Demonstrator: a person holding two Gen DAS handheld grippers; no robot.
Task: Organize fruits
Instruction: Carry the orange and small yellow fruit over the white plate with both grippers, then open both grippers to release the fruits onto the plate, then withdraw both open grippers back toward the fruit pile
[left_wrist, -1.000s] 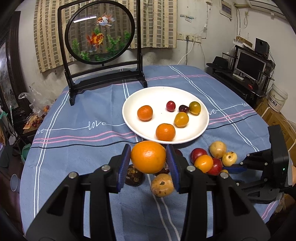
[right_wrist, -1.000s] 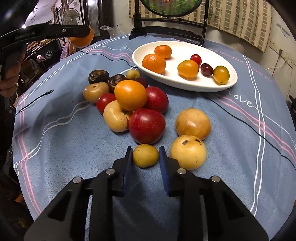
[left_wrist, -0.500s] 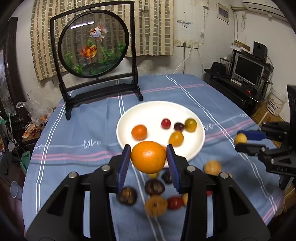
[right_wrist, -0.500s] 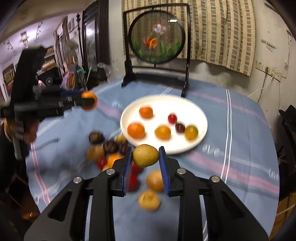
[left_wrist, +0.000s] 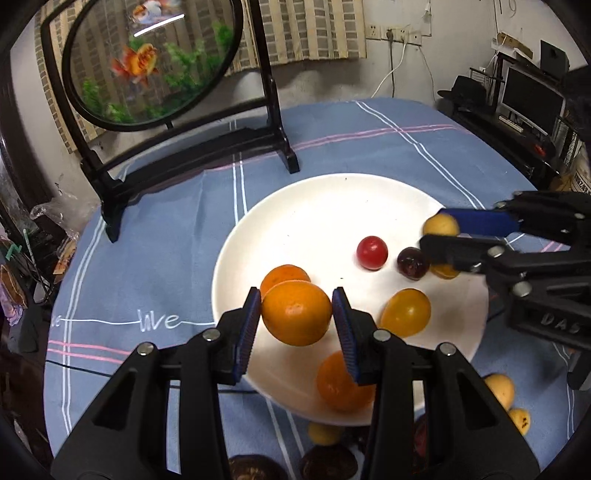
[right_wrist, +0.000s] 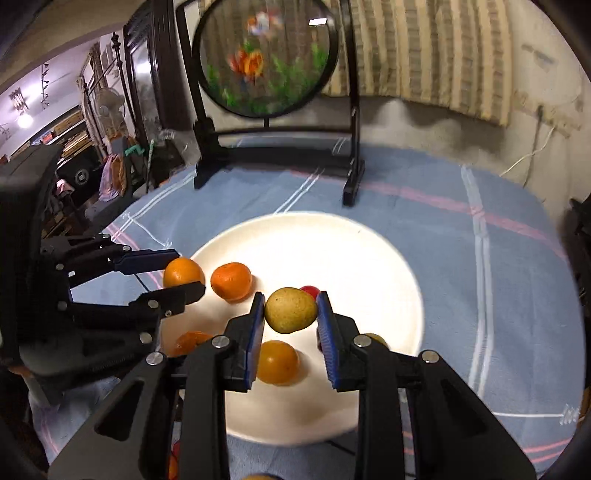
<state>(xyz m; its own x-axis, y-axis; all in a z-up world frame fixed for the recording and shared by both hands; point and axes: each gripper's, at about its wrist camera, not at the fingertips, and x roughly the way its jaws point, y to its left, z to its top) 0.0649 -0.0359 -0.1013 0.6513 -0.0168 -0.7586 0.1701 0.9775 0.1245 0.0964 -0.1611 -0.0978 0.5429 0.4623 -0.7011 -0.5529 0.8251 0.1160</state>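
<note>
A: Between the left claw pads sits the clamped orange, now above the white plate instead of the bench.

B: The right claw clamps a yellow fruit there too. Both have travelled over from the pile; release seems next.

Far half of plate found bare; access open from above. Near half obstructed by fruit: red, dark, yellow, two oranges. Framed screen blocks bench's far edge; right tool occupies plate's right side.
</note>
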